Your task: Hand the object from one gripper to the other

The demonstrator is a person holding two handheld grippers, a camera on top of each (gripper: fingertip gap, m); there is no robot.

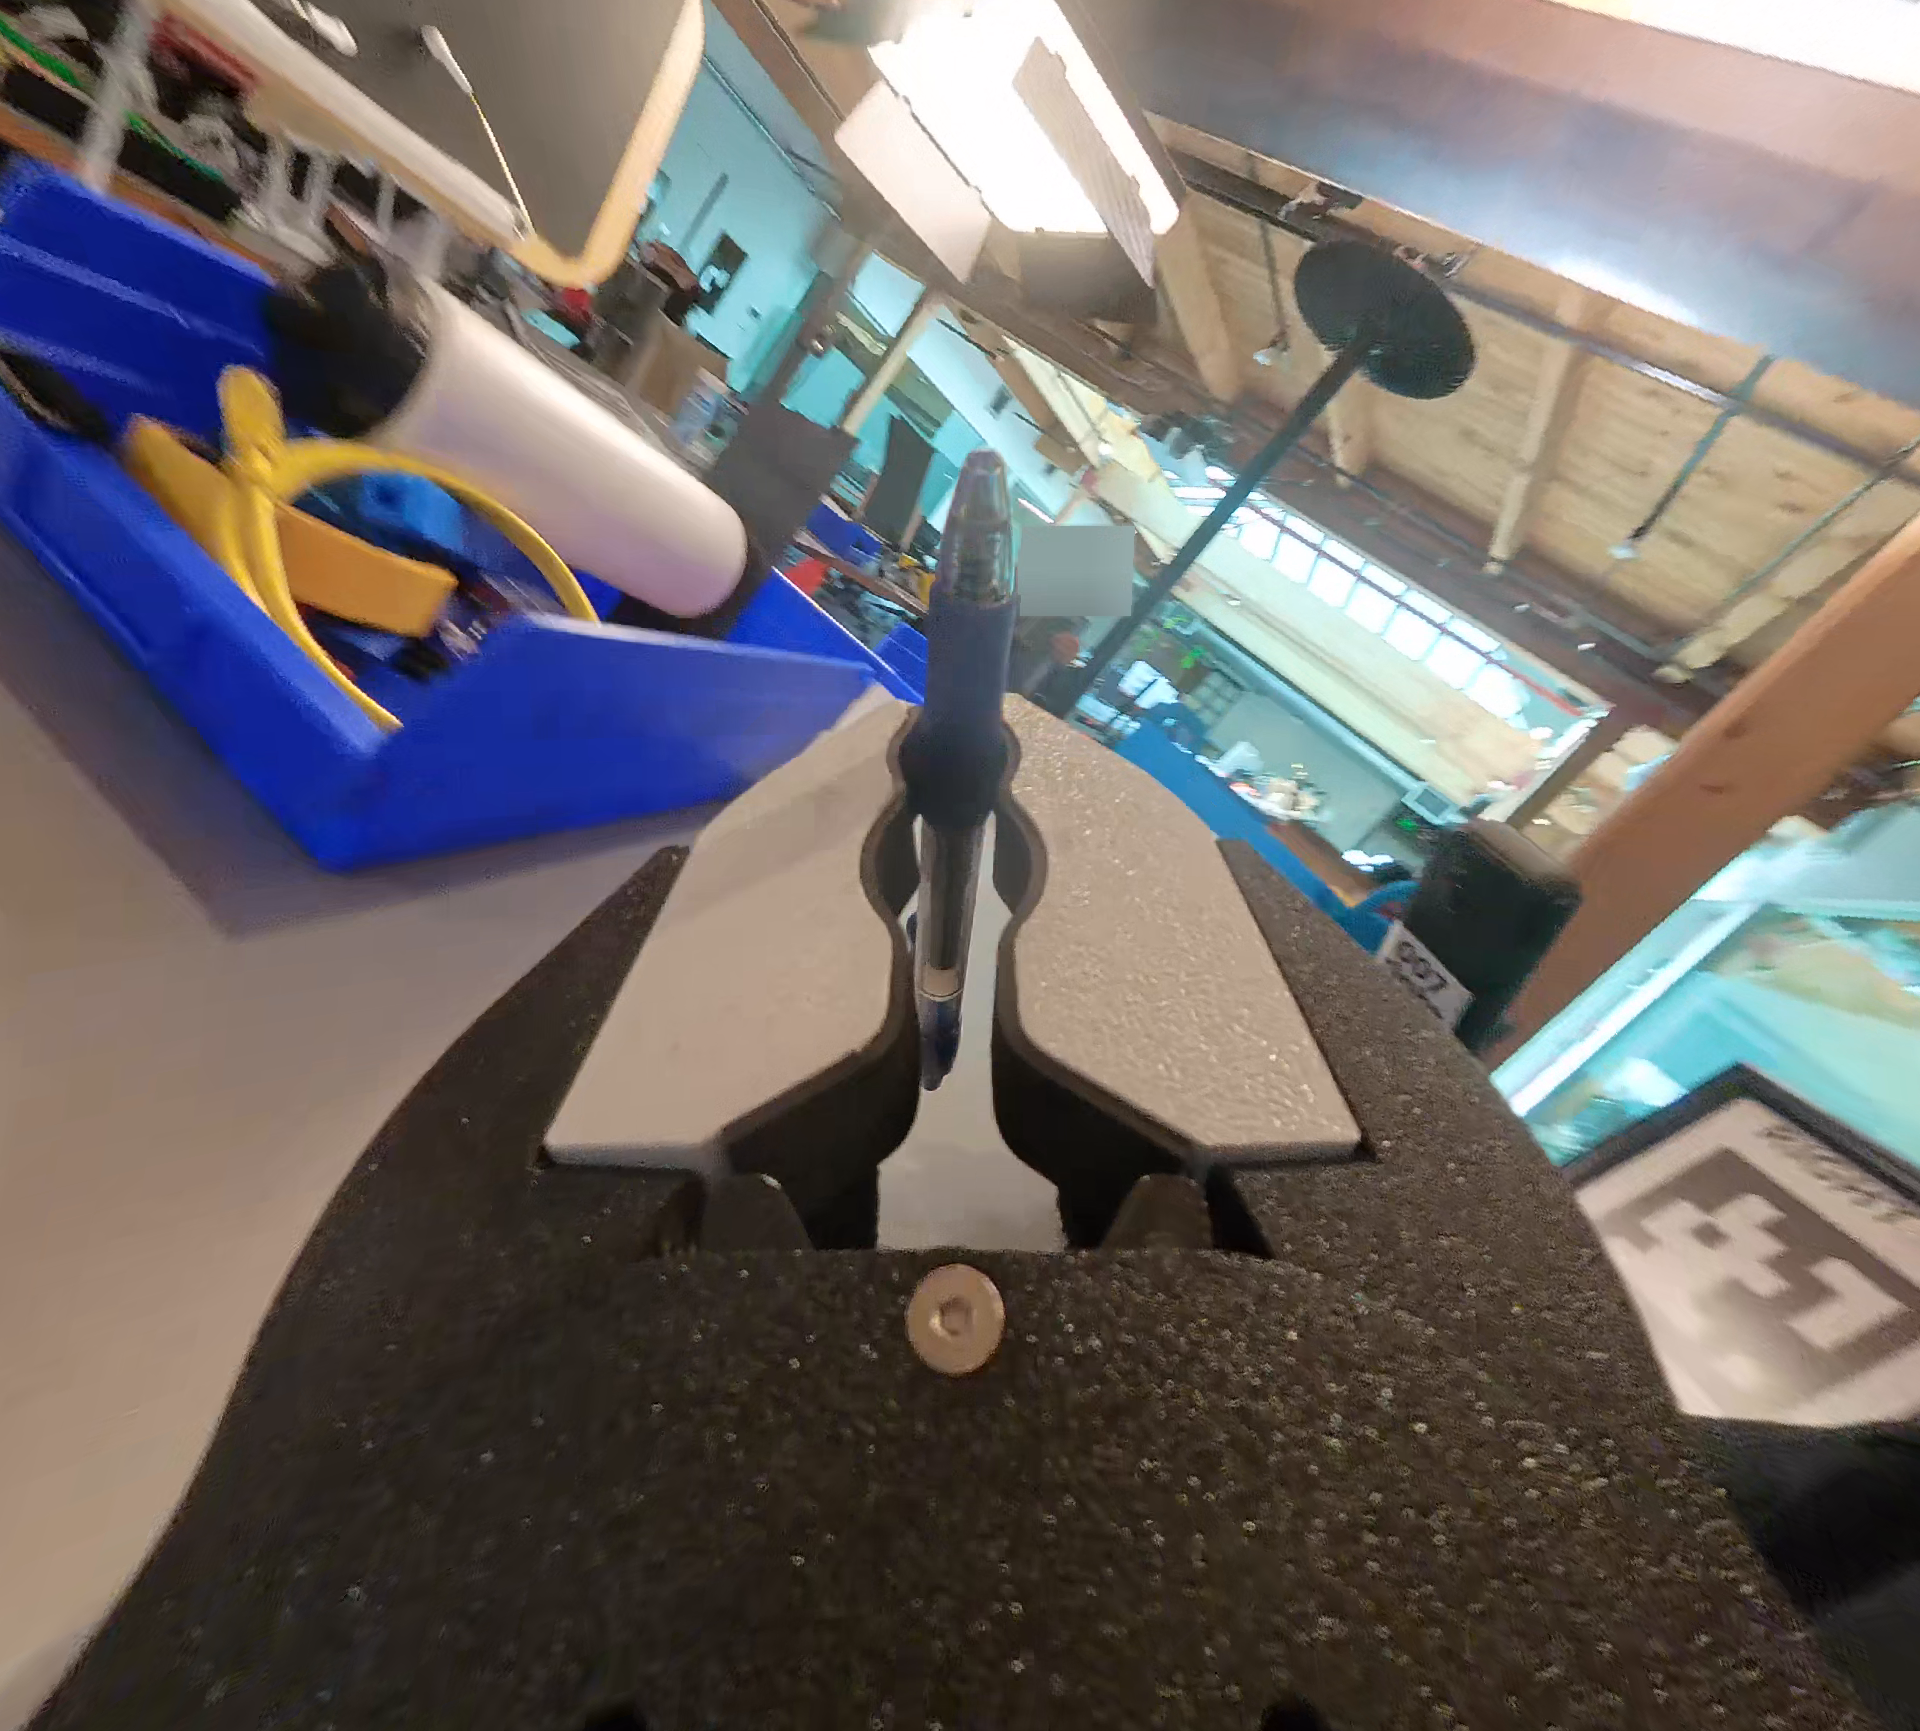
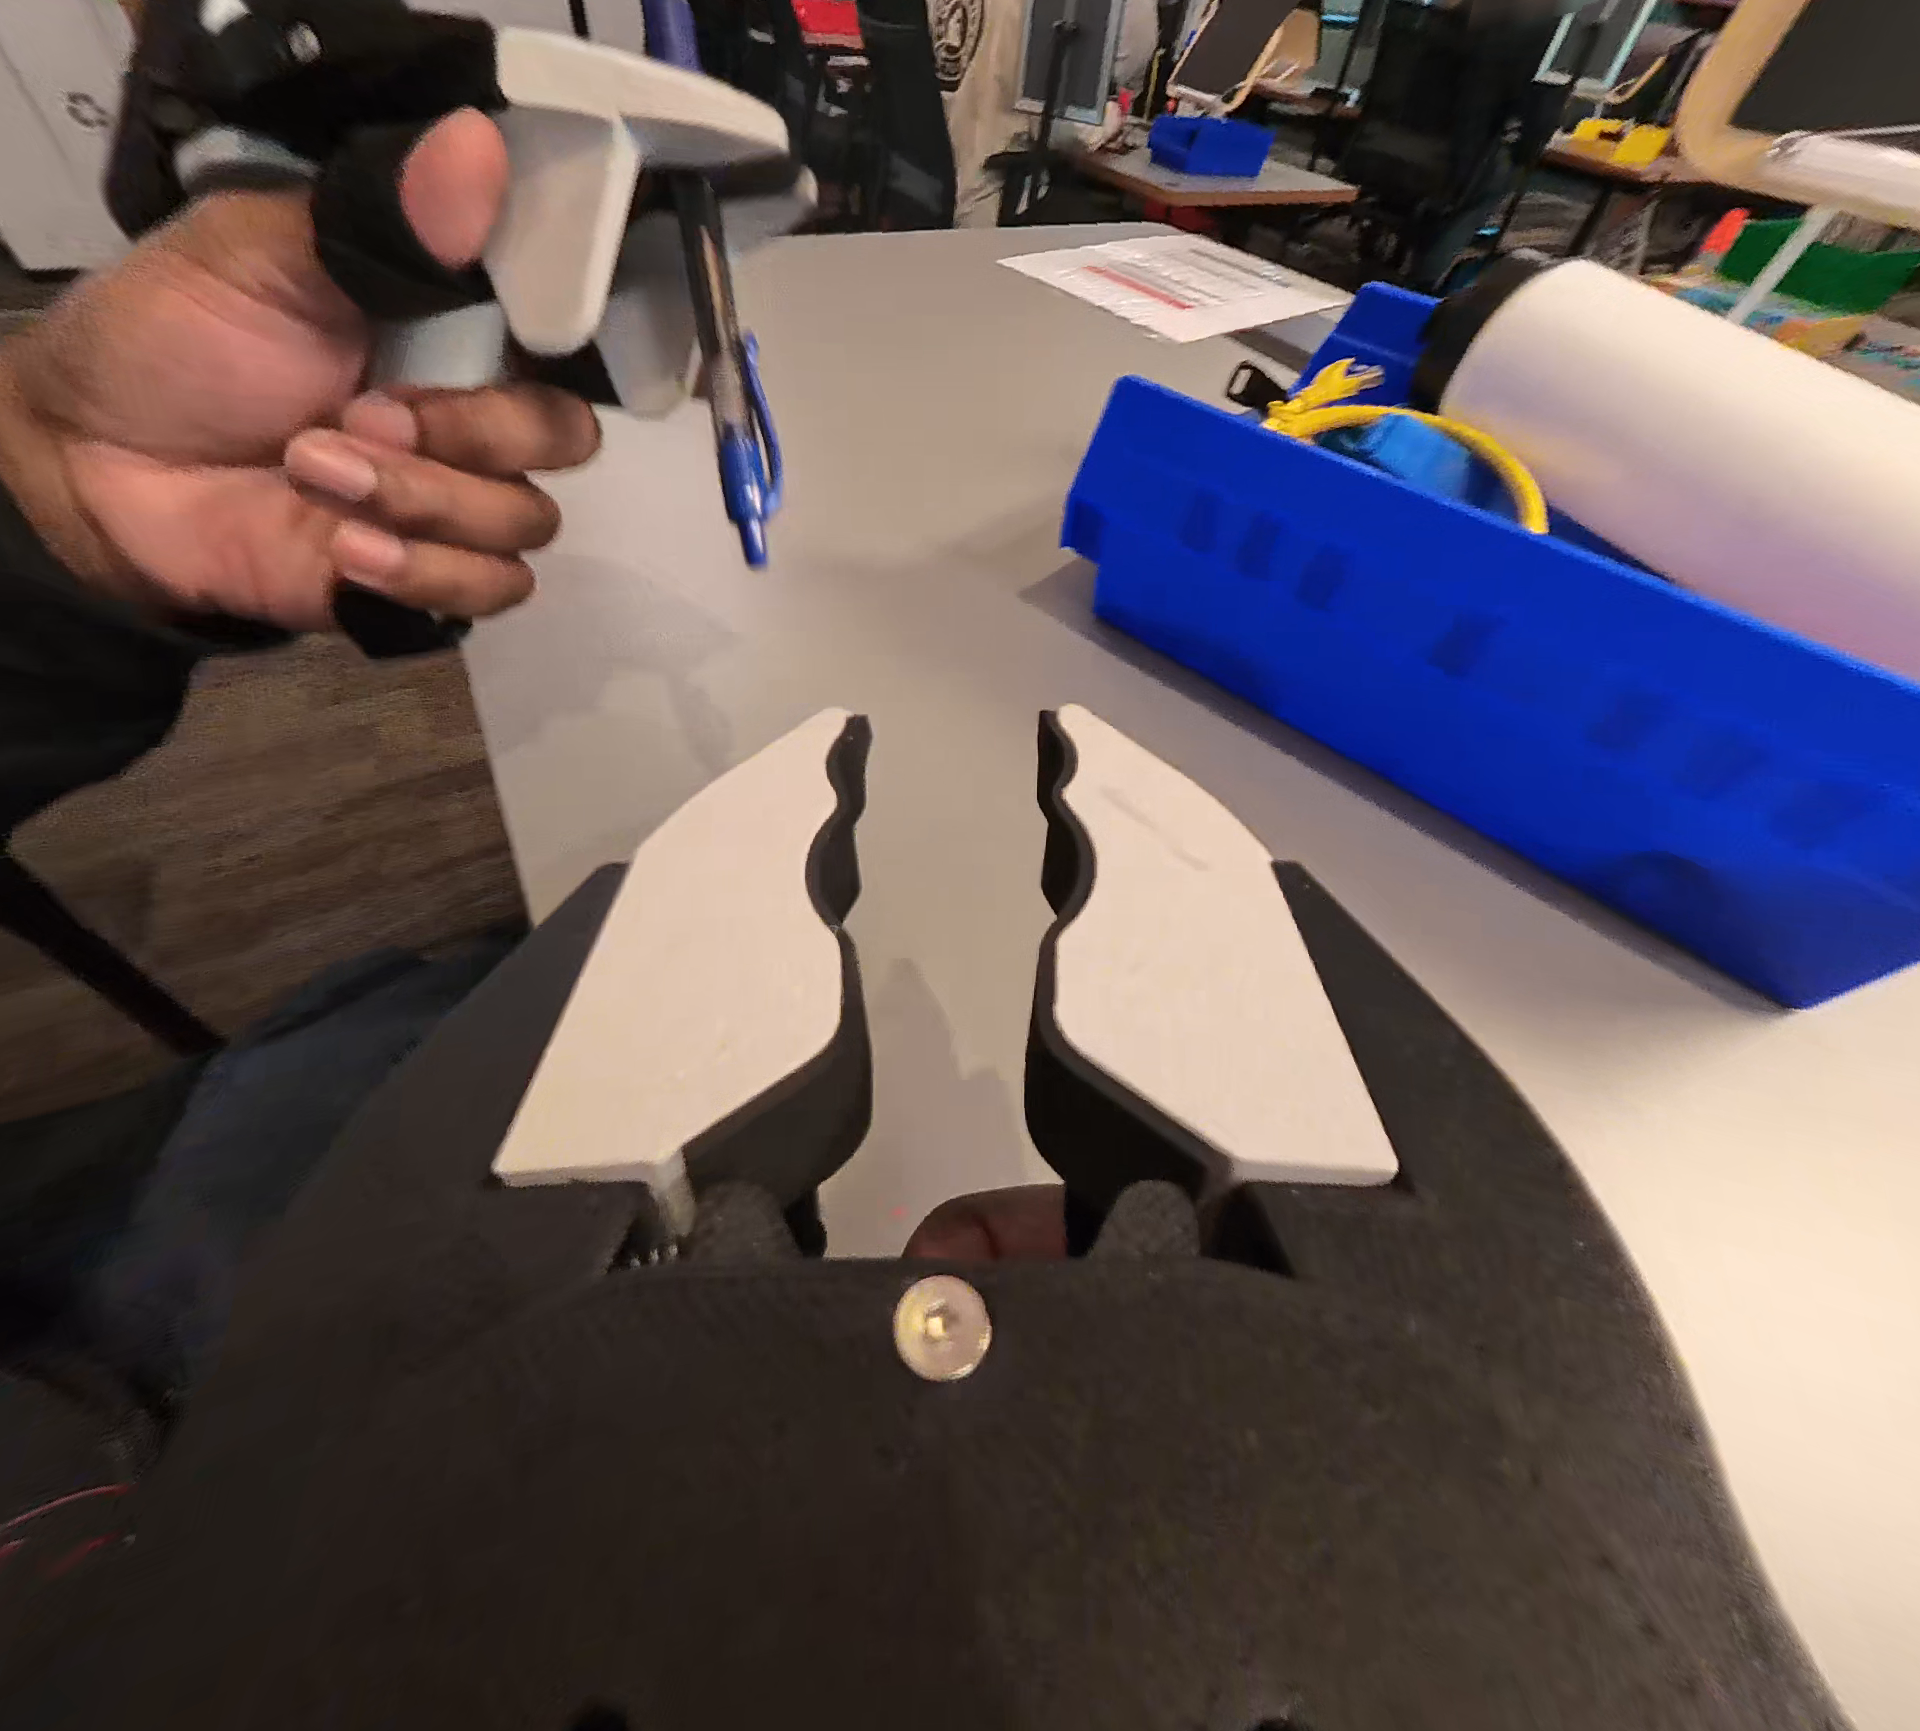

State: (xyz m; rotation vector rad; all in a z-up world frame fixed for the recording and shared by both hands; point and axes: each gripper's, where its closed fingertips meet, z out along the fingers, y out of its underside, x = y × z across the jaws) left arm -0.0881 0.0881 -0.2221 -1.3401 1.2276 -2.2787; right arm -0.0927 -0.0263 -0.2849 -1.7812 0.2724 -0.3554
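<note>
Passing the pen across

Hanging from the clenched left tongs point(image 2: 665, 227), the pen point(image 2: 732, 393) looks light, stiff and slick; its free clip end below seems best to grip. Right tongs point(image 2: 951, 736) wait released, apart, bin point(image 2: 1455, 642) beside.

A grey table point(image 2: 935, 455) is seen bearing a blue plastic bin point(image 2: 1455, 673) toward its right side, and a white printed sheet point(image 2: 1174, 284) is laid flat near the far edge.
</note>
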